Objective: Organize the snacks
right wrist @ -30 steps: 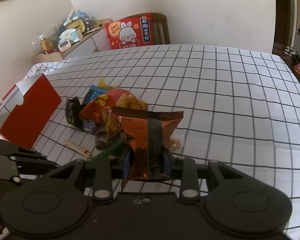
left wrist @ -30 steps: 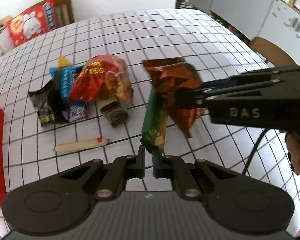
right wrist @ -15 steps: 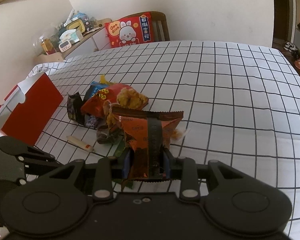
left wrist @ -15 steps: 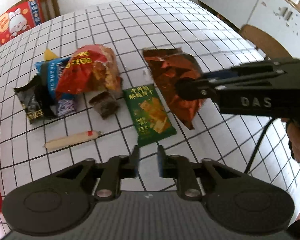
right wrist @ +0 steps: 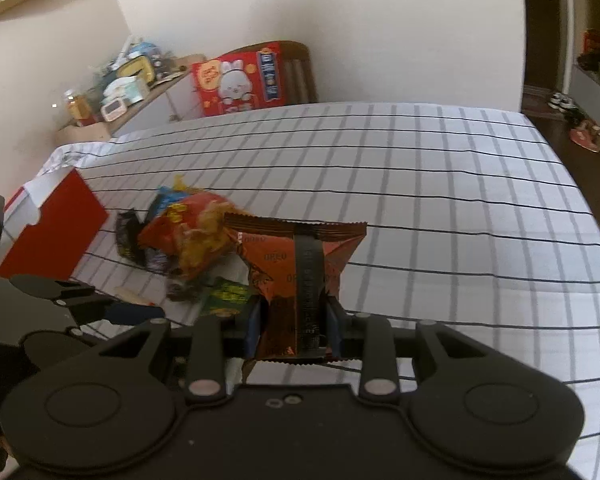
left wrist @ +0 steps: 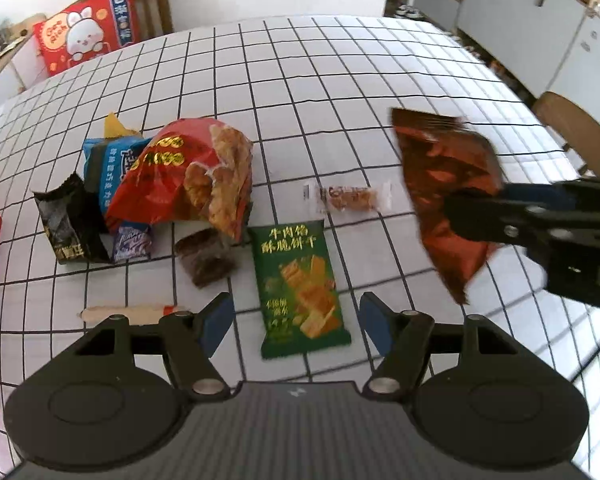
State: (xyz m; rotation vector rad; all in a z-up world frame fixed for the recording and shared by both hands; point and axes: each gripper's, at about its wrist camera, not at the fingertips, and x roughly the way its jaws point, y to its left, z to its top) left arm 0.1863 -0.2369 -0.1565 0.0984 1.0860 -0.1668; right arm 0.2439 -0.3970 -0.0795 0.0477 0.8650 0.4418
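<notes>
Snacks lie scattered on the checked desk, ahead of the left tongs. Farthest left of those tongs stands a red box, open at the top; what is in it cannot be seen. Next comes a heap: a black packet, a blue packet with a yellow wrapper poking out behind it, a small purple sweet, and a big red bag lying over them, its clear side showing fried pieces inside. Just ahead of the left finger sit a pale stick snack and a dark brown cake in clear wrap. A green cracker packet lies flat between and just beyond the left tongs' fingers, touching neither. The left tongs are spread wide and hold nothing. Beyond the green packet rests a small clear-wrapped biscuit. To the right, the right tongs are closed on the lower end of an orange-brown packet, which stands upright in the grip, lifted off the desk. Past the far edge of the desk a red rabbit-print bag leans on a wooden chair.
</notes>
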